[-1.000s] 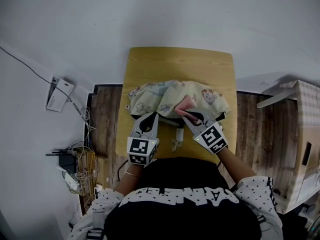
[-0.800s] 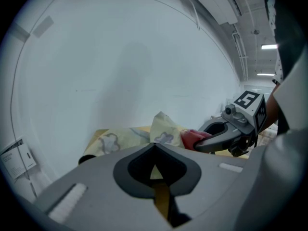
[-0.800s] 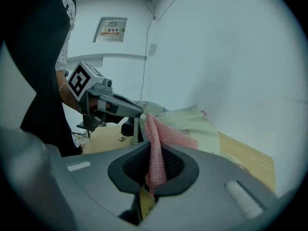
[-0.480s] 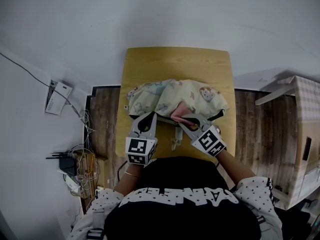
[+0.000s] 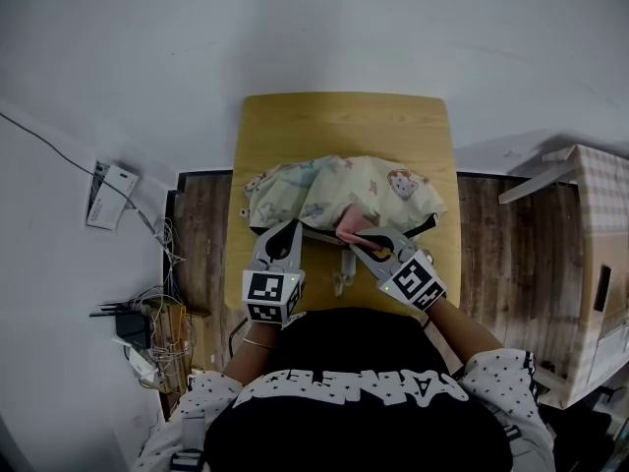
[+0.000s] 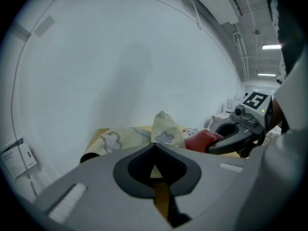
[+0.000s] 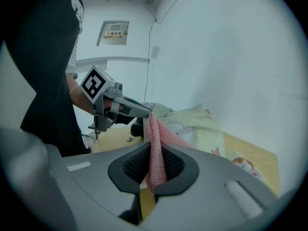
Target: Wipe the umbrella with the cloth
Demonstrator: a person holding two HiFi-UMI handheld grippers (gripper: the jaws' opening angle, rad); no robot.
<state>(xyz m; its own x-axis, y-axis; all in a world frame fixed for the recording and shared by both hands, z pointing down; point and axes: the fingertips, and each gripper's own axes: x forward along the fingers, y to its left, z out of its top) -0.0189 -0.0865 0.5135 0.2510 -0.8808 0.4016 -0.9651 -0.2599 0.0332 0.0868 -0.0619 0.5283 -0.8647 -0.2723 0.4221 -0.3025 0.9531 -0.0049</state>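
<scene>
Crosswise lies the umbrella (image 5: 344, 187), pinched by the left tool (image 5: 294, 224); right tool (image 5: 356, 245) clamps the cloth (image 7: 154, 150).

Umbrella (image 5: 344, 187) near edge under left tongs (image 5: 292, 227), wall sign (image 7: 113, 32) print unreadable

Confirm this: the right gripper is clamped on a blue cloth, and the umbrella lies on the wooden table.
The colour is wrong. The cloth clamped in the right gripper is pink, not blue, as the right gripper view shows. The rest stands: the umbrella lies on the wooden table.
</scene>
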